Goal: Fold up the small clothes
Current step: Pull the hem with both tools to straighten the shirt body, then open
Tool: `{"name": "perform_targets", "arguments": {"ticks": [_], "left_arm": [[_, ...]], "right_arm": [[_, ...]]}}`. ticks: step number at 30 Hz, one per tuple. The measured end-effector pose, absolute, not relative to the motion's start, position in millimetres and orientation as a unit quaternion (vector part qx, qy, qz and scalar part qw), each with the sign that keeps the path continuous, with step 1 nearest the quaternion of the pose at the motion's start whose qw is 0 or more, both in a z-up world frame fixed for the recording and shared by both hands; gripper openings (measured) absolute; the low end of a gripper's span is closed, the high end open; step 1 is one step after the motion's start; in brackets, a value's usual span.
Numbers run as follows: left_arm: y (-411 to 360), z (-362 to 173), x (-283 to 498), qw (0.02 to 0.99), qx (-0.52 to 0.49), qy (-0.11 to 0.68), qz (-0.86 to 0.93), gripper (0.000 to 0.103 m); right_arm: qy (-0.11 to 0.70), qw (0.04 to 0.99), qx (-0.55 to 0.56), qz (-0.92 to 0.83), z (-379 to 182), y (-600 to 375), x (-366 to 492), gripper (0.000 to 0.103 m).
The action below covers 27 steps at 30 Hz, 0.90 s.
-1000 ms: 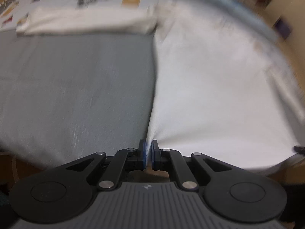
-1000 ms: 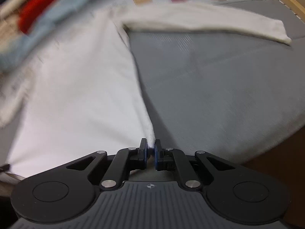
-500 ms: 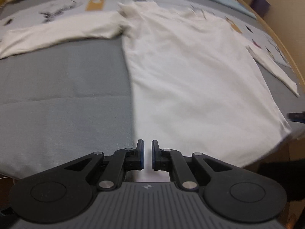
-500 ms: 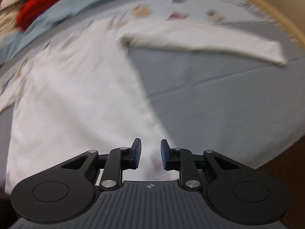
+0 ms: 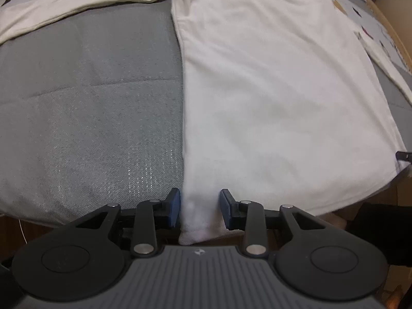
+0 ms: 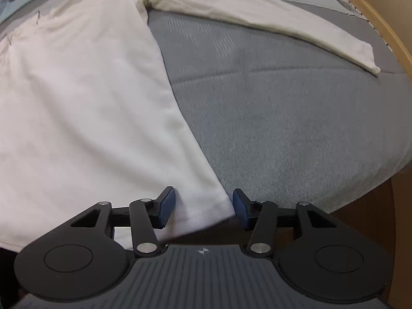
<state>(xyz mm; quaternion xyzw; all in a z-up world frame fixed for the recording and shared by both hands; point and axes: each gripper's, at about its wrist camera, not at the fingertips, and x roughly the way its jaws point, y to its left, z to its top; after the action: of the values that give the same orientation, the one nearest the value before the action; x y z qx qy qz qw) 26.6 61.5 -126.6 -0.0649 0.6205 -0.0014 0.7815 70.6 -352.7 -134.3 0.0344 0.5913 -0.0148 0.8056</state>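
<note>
A white long-sleeved shirt [image 5: 270, 82] lies spread flat on a grey-covered bed [image 5: 90, 108], its hem along the near edge and both sleeves stretched out toward the far side corners. It looks light, soft and limp, so it will sag and crease wherever it is not supported; the hem corners or sleeve cuffs seem the best places to pinch it. At the near edge, the left gripper [image 5: 200, 211] points steeply down over the shirt's left hem corner, fingers opening, cloth between them but released. The right gripper [image 6: 204, 212] likewise tilts down over the right hem corner, fingers opening, not pressing the fabric.
</note>
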Motion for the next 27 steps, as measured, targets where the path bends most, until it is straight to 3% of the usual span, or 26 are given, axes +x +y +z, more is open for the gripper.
{"name": "perform_targets", "arguments": {"ticks": [1, 3, 5, 7, 8, 16, 19, 23, 27], "left_arm": [[58.4, -126.4, 27.4, 0.784, -0.054, 0.618, -0.005, 0.036], [55.7, -126.3, 24.4, 0.788, -0.041, 0.614, -0.016, 0.008], [54.1, -125.7, 24.5, 0.792, -0.037, 0.609, -0.023, 0.006], [56.4, -121.6, 22.6, 0.797, -0.036, 0.602, -0.025, 0.006], [58.6, -118.9, 22.3, 0.800, -0.038, 0.598, -0.025, 0.006], [70.0, -120.4, 17.7, 0.785, -0.011, 0.619, 0.024, 0.003], [73.7, -109.3, 20.4, 0.805, -0.034, 0.592, 0.017, 0.005], [67.8, -97.3, 20.4, 0.828, -0.051, 0.558, -0.014, 0.007], [53.0, -124.8, 24.4, 0.790, -0.013, 0.613, -0.030, 0.008]], "right_arm": [[0.591, 0.806, 0.036, -0.014, -134.3, -353.3, 70.4, 0.055], [0.593, 0.804, 0.043, -0.013, -134.7, -354.4, 70.1, 0.053], [0.595, 0.801, 0.060, -0.006, -135.9, -354.2, 71.5, 0.045], [0.596, 0.799, 0.076, 0.007, -134.2, -354.1, 69.7, 0.016], [0.597, 0.798, 0.084, 0.015, -135.3, -354.9, 70.7, 0.012], [0.613, 0.787, 0.070, 0.030, -131.8, -345.0, 69.4, 0.015], [0.581, 0.812, 0.061, 0.001, -118.4, -348.5, 67.4, 0.021], [0.530, 0.845, 0.067, 0.023, -100.2, -345.4, 67.3, 0.021], [0.589, 0.805, 0.044, 0.056, -125.4, -328.1, 69.1, 0.036]]}}
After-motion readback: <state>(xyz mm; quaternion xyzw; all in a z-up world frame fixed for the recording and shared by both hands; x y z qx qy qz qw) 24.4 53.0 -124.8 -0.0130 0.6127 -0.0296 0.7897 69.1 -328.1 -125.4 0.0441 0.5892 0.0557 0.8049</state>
